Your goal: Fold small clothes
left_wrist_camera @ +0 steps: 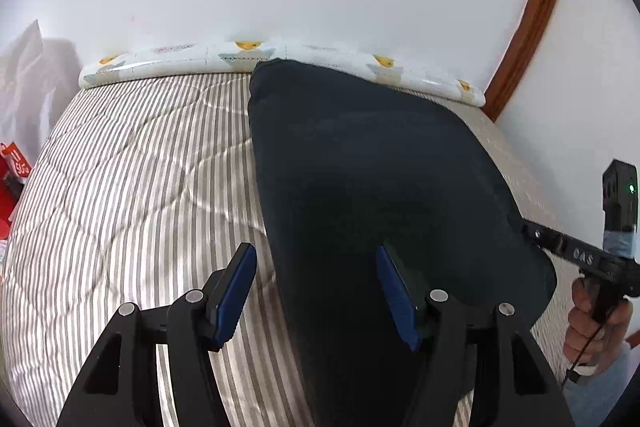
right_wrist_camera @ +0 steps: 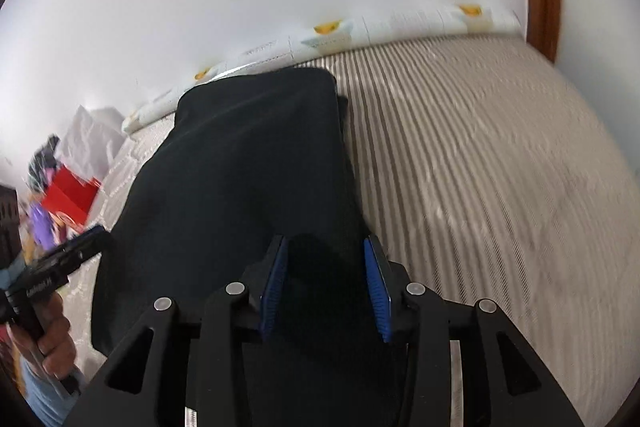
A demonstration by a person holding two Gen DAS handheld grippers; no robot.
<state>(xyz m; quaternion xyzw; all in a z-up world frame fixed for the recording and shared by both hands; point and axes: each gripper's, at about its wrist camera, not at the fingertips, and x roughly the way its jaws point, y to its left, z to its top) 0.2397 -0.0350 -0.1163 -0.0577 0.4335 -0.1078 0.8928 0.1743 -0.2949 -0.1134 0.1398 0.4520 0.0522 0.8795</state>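
A dark navy garment [left_wrist_camera: 372, 179] lies lengthwise on the striped bed cover [left_wrist_camera: 132, 187]; it also shows in the right wrist view [right_wrist_camera: 240, 163]. My left gripper [left_wrist_camera: 316, 291] is open over the garment's near left edge, one blue pad over the cover, the other over the cloth. My right gripper [right_wrist_camera: 326, 287] is open over the garment's near right part, with dark cloth between its pads. The right gripper also shows in the left wrist view [left_wrist_camera: 532, 233] at the garment's right edge, and the left gripper in the right wrist view [right_wrist_camera: 90, 239] at its left edge.
A white pillow with a yellow duck print [left_wrist_camera: 280, 61] lies along the far end of the bed against a white wall. A brown wooden door frame [left_wrist_camera: 532, 15] stands at the right. Red packaging [right_wrist_camera: 68, 197] and white bags [left_wrist_camera: 28, 75] sit beside the bed's left side.
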